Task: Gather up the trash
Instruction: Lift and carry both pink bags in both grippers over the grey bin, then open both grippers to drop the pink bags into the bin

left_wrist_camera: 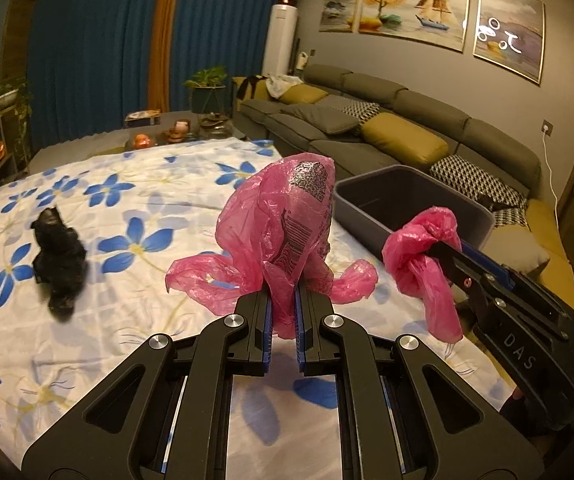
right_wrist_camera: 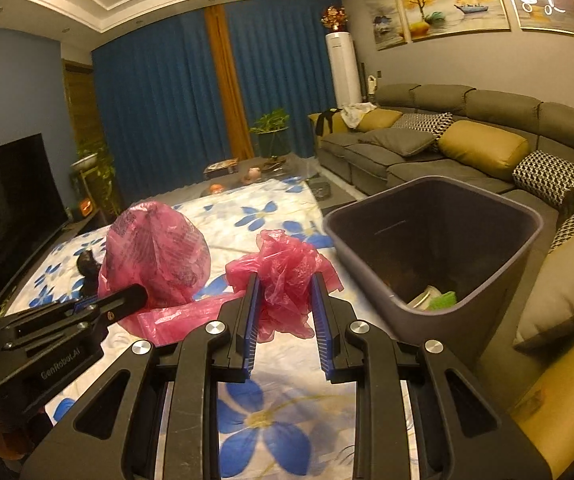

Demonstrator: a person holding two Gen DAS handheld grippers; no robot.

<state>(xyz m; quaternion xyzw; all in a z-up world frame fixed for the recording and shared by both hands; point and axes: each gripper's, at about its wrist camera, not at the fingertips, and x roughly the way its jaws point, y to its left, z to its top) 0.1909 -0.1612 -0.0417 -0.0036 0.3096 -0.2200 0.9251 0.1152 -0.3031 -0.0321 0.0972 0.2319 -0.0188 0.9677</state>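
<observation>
In the left wrist view, the letters "DAS" stood in pale capitals on the black body of the right gripper [left_wrist_camera: 427, 254], low on its side, well behind the fingertips. In the right wrist view, "GenRobot.AI" ran along the black body of the left gripper [right_wrist_camera: 137, 294], likewise toward its rear. The pink plastic bag [left_wrist_camera: 287, 216] clamped in the left gripper carried black print: a QR-like square code near its top and blocks of fine lines below it, too small and crumpled to read. Nothing else near the grippers bore legible writing.
</observation>
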